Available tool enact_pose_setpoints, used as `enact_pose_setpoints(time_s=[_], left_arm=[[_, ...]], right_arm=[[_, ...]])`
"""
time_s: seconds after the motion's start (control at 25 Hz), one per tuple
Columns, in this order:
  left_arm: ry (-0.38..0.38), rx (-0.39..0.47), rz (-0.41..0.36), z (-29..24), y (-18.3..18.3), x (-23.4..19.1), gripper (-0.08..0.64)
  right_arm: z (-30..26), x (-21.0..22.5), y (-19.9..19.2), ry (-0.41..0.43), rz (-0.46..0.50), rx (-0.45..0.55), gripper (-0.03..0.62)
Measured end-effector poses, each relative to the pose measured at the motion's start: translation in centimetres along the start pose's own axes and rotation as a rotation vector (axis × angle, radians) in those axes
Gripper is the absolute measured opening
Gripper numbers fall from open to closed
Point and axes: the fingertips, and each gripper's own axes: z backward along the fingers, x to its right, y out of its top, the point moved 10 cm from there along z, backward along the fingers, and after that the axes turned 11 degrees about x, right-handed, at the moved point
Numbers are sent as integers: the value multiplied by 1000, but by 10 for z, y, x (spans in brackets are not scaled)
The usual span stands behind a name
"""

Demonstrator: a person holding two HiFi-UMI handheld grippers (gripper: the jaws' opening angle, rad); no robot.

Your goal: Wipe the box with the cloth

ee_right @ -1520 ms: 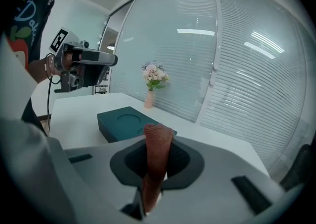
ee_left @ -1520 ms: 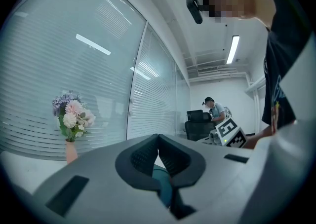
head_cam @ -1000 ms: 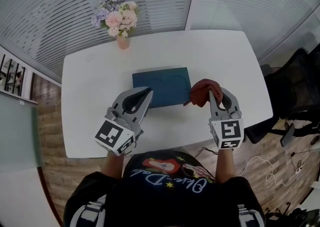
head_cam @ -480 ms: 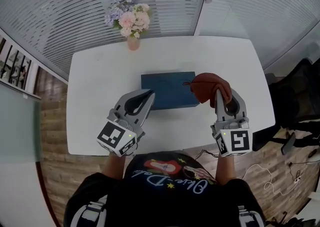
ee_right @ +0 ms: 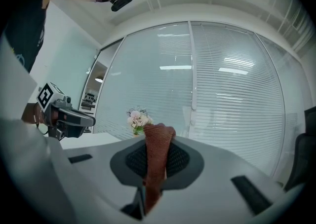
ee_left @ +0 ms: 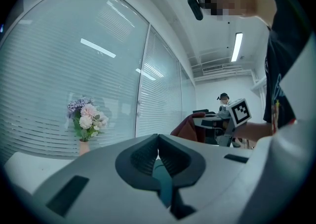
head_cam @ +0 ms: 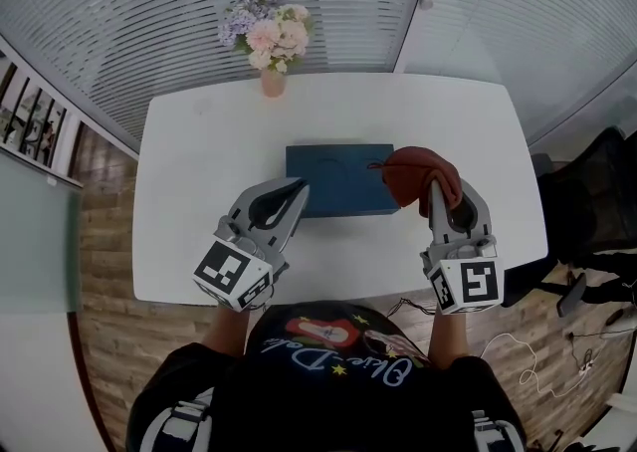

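Note:
A flat dark teal box (head_cam: 333,179) lies in the middle of the white table (head_cam: 189,181). My right gripper (head_cam: 436,187) is shut on a red-brown cloth (head_cam: 418,171), which bunches over the box's right end. In the right gripper view the cloth (ee_right: 156,156) stands up between the shut jaws of my right gripper (ee_right: 157,138). My left gripper (head_cam: 295,187) is shut, with its tips at the box's near left edge. In the left gripper view the left gripper (ee_left: 158,137) has its jaws together, a sliver of teal shows between them, and the cloth (ee_left: 186,127) hangs off to the right.
A vase of pink and purple flowers (head_cam: 269,37) stands at the table's far edge, also seen as flowers (ee_left: 85,119) and flowers (ee_right: 138,119). A black chair (head_cam: 587,196) sits right of the table. Slatted glass walls lie behind. A person (ee_left: 224,100) stands far off.
My right gripper has carried the cloth up and over the box's right end. The left gripper has stayed at the box's near left edge. Little differs over the last half second.

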Motion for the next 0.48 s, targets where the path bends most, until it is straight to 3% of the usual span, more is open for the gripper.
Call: enact_pose_setpoints(time_s=[0.48], left_arm=[[39, -12, -9, 1, 0, -4, 3]], right_arm=[[-11, 5, -5, 22, -3, 2, 26]])
